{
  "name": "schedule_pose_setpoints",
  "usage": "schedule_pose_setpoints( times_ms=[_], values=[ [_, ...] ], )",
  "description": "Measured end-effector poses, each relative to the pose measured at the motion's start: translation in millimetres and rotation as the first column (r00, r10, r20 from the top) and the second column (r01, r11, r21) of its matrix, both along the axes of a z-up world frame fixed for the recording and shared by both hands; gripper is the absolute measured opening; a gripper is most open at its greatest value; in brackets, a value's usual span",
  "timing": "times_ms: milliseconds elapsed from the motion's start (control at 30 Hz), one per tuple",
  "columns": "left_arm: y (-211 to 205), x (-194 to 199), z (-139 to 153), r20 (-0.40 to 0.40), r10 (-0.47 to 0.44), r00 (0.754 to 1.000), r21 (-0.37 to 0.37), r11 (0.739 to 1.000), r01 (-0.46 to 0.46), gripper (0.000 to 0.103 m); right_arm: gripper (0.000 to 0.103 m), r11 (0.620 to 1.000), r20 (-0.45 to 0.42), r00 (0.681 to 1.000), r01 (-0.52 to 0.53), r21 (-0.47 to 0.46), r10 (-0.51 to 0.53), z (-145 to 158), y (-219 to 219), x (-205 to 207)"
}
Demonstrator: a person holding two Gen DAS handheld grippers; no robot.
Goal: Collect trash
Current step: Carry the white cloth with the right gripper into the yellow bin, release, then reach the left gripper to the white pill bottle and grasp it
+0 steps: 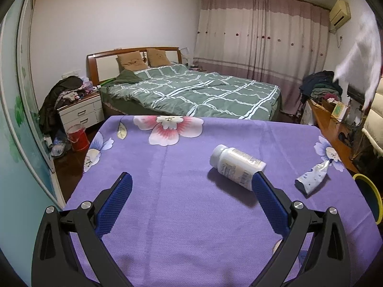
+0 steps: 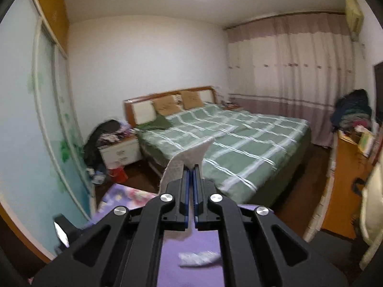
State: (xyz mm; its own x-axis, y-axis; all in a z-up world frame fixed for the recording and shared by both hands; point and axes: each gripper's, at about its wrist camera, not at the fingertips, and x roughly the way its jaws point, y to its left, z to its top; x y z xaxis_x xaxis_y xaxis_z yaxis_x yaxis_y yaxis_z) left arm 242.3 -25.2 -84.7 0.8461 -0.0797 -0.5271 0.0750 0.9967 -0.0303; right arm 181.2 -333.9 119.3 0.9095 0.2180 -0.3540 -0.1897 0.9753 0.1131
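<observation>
The right gripper [image 2: 190, 167] has its jaws pressed together on a white paper towel [image 2: 189, 157], held up off the table, with its far end fanning out beyond the tips; in the left wrist view the same sheet hangs blurred at the upper right. The left gripper [image 1: 194, 181] has its jaws spread wide and empty above the purple floral tablecloth [image 1: 182, 215], its right fingertip just before a white pill bottle [image 1: 235, 165] lying on its side. So the step in hand looks like carrying off the first piece; next it must reach the yellow-rimmed bin [image 1: 369, 196] at the table's right edge and be let go over it. Left on the cloth: one bottle and one crumpled tube [image 1: 312, 178], so three pieces of trash in all.
</observation>
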Motion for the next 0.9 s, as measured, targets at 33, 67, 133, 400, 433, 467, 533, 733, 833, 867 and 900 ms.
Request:
schedule_pose_setpoints(
  times_ms=[33,67,133,400,433,467,533,733,833,867,900],
  values=[
    [-2,-1,1,0.004,-0.013,1.000,-0.004,1.000,0.013,0.098,0.003,0.999,-0.022,0.999,0.039,0.002,-0.039,-8,-15,-4],
    [-3,-2,1,0.006,-0.025,1.000,-0.010,1.000,0.025,0.098,0.003,0.997,-0.040,0.996,0.078,0.007,-0.078,-15,-31,-9],
    [-7,-4,2,0.013,-0.056,0.998,-0.025,0.998,0.056,0.098,0.003,0.989,-0.065,0.987,0.150,0.010,-0.149,-30,-56,-15],
    [-22,-9,6,0.024,-0.091,0.996,-0.032,0.995,0.092,0.098,0.003,0.886,-0.235,0.858,0.463,-0.029,-0.456,-127,-174,-39],
    [-22,-8,6,0.011,-0.086,0.996,-0.039,0.995,0.087,0.098,0.004,0.874,-0.258,0.840,0.483,-0.042,-0.477,-139,-185,-37],
    [-22,-6,6,0.000,-0.084,0.996,-0.044,0.996,0.084,0.098,0.004,0.860,-0.298,0.814,0.507,-0.056,-0.499,-158,-199,-35],
    [-25,-4,6,-0.020,-0.081,0.996,-0.047,0.996,0.080,0.098,0.005,0.845,-0.351,0.778,0.529,-0.084,-0.522,-186,-214,-31],
    [-37,4,9,-0.034,-0.118,0.992,-0.039,0.992,0.117,0.098,0.049,0.788,-0.398,0.699,0.606,-0.111,-0.593,-230,-231,-37],
    [-40,11,8,-0.052,-0.137,0.989,-0.046,0.990,0.135,0.098,0.058,0.760,-0.363,0.696,0.647,-0.057,-0.620,-224,-222,-43],
    [-41,14,7,-0.057,-0.143,0.988,-0.047,0.989,0.141,0.098,0.059,0.767,-0.355,0.709,0.640,-0.039,-0.610,-222,-216,-40],
    [-42,17,6,-0.062,-0.149,0.987,-0.049,0.988,0.146,0.098,0.064,0.787,-0.336,0.740,0.617,-0.007,-0.583,-219,-200,-41]
  ],
)
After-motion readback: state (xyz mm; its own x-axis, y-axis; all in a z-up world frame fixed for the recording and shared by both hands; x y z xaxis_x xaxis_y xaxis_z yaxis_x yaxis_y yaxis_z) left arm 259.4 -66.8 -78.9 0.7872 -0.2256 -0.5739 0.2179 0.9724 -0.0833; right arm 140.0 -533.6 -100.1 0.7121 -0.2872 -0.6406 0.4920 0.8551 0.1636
